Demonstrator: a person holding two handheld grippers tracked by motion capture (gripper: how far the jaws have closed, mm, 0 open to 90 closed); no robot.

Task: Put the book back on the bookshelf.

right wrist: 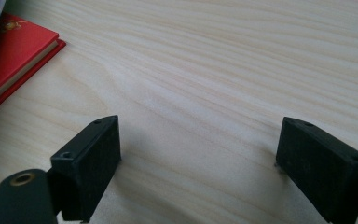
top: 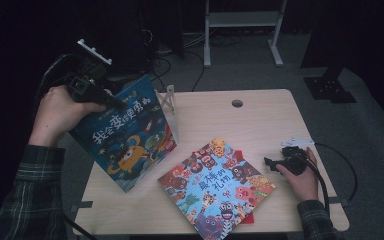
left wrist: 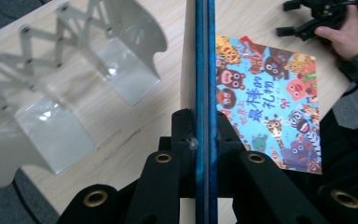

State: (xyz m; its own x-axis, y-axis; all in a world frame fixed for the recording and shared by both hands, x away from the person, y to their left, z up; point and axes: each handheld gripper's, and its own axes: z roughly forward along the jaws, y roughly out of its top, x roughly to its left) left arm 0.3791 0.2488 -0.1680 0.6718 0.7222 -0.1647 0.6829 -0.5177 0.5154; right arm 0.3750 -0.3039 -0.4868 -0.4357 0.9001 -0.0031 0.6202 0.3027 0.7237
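The high view looks forward and down over the whole table from the person's side. The left gripper view sits close behind its jaws, looking along the clamped blue book toward the animal book, which the high view shares. The right gripper view skims the tabletop between wide jaws, probably catching the red book.

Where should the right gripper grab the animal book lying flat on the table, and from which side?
Best guess: the animal book lies flat on a red book, so its faces can't be pinched. Its right corner points at the open right gripper; come in level from there, one jaw sliding under that edge.
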